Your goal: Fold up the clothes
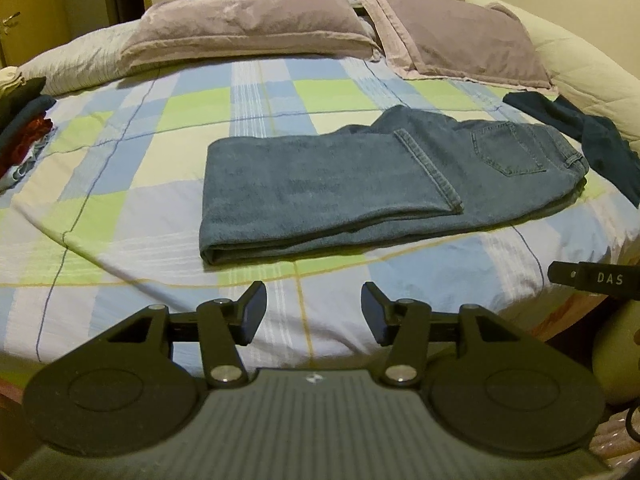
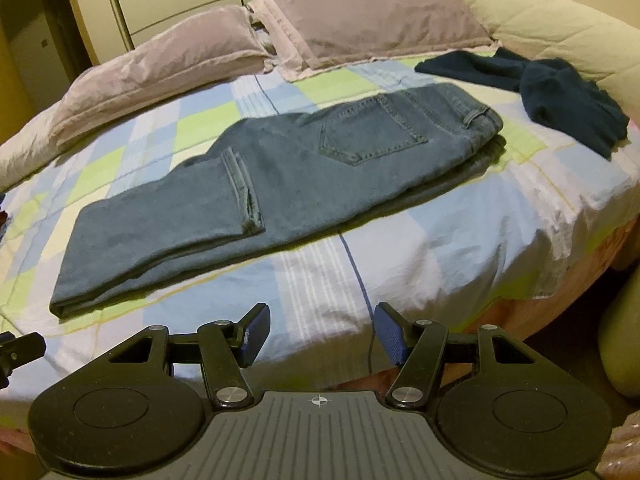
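The jeans (image 1: 360, 184) lie flat on the bed (image 1: 120, 208), near its front edge. They are doubled leg on leg, and the leg ends are folded back toward the waist, so a hem (image 1: 434, 172) crosses the middle of the bundle, just beside the back pocket (image 1: 506, 150). The fold edge sits at the left, the waistband at the right. As it lies, this pair is folded at least once; it could take another fold or be counted as finished, and the pictures do not settle which.

To the right, well apart from the jeans, a dark blue garment (image 2: 560, 92) lies crumpled and loose, so by the look of it some folding is left. At the left edge of the bed sits a pile of clothes (image 1: 24, 128); how neatly it is stacked is hard to tell.

Both hand-held grippers hang short of the bed's front edge. The left hand-held gripper (image 1: 314, 312) has its jaws well apart and holds nothing. The right hand-held gripper (image 2: 322, 334) is likewise spread and empty.

Two mauve pillows (image 1: 248, 28) lie at the head of the bed.
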`<state>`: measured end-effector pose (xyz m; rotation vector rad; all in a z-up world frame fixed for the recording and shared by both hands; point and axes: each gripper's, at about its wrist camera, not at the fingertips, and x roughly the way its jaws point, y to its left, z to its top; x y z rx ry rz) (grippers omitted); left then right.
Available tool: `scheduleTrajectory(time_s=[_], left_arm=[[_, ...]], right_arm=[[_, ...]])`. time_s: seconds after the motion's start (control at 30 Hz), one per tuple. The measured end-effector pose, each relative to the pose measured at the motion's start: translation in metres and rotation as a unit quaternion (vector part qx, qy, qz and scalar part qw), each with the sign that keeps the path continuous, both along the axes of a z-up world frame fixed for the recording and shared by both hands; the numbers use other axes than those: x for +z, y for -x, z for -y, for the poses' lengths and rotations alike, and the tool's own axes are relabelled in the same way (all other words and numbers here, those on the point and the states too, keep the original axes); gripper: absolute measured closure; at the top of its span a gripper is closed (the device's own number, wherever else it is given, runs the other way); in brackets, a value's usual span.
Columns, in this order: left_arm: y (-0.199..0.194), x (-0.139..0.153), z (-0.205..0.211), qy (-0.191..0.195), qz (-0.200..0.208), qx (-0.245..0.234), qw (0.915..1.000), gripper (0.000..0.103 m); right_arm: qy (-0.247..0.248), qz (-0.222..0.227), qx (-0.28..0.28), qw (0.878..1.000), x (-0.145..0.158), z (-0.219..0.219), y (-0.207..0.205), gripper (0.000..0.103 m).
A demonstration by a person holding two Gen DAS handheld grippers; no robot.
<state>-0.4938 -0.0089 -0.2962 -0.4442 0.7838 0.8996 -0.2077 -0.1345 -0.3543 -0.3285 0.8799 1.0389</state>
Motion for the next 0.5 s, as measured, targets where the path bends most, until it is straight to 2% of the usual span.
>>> scheduleTrajectory(time_s=[0.23,0.37,0.5], left_arm=[[-0.007,-0.008,-0.014,0.007,0.01,-0.008,0.9999,0.055],[-0.011,-0.01,-0.028,0.001,0.03,-0.021,0.9993,0.058],[-0.019,-0.014,-0.051,-0.003,0.046,-0.029,0.9985,0.062]], right_arm=[[0.009,-0.019,-0.011,1.0,-0.017,-0.008,-0.016,0.042],[-0.044,-0.082,-0.047,0.995,-0.026,0.0,-0.054,0.042],[-0.097,-0.145,-0.083,0.981,-0.035,0.007,-0.092,0.042]])
